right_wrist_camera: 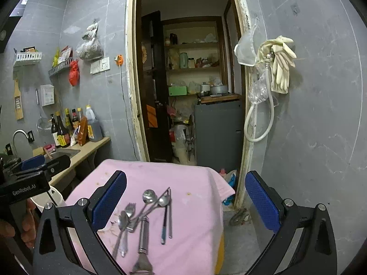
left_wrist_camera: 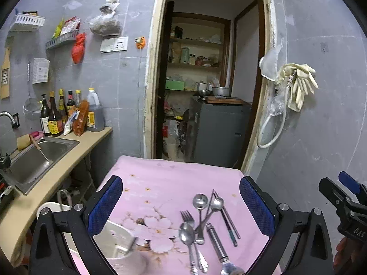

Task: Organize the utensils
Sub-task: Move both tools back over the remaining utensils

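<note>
A heap of metal utensils lies on a pink flowered cloth (left_wrist_camera: 160, 178): spoons (left_wrist_camera: 200, 201), a fork (left_wrist_camera: 188, 216), chopsticks (left_wrist_camera: 229, 220) and a peeler (left_wrist_camera: 216, 243). A white utensil holder (left_wrist_camera: 119, 240) stands at the cloth's near left, partly behind my left finger. My left gripper (left_wrist_camera: 181, 208) hovers open above the cloth, nothing between its blue pads. In the right wrist view the same spoons (right_wrist_camera: 149, 196), fork (right_wrist_camera: 130, 208), chopsticks (right_wrist_camera: 167, 217) and peeler (right_wrist_camera: 143, 236) lie left of centre. My right gripper (right_wrist_camera: 185, 200) is open and empty above the cloth (right_wrist_camera: 195, 183).
A counter with a steel sink (left_wrist_camera: 39, 158) and sauce bottles (left_wrist_camera: 55, 114) runs along the left. An open doorway (left_wrist_camera: 206, 80) to a pantry is straight ahead. Gloves and a hose (left_wrist_camera: 296, 87) hang on the right wall. A hand holds the left gripper's handle (right_wrist_camera: 25, 190).
</note>
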### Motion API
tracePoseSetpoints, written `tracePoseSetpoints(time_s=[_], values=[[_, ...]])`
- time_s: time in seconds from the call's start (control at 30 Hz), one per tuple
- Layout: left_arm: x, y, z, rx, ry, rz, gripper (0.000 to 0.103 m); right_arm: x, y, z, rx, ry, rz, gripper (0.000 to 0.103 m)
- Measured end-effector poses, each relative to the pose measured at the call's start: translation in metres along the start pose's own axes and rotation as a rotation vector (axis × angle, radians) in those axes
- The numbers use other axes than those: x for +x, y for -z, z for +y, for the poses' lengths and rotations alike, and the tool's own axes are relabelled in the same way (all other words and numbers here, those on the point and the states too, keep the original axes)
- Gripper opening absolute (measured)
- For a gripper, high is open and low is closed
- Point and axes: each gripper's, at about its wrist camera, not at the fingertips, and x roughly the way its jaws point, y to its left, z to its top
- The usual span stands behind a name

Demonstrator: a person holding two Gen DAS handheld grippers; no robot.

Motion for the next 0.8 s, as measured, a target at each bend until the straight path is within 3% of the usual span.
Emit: tracePoseSetpoints(time_s=[0.5,0.73,0.8], values=[[0.051,0.032,-0.056,0.004,0.075,0.129,0.103,0.072,0.048,-0.058,0.069,-0.114,0.145,0.099],[0.086,0.058,-0.056,-0.014,0.032,0.198,0.100,0.127,0.080,-0.059,0.071,-0.184,0.217,0.077],[0.098,0.067,-0.054,-0.014,0.004,0.223,0.092,0.143,0.089,-0.057,0.074,-0.214,0.242,0.071]])
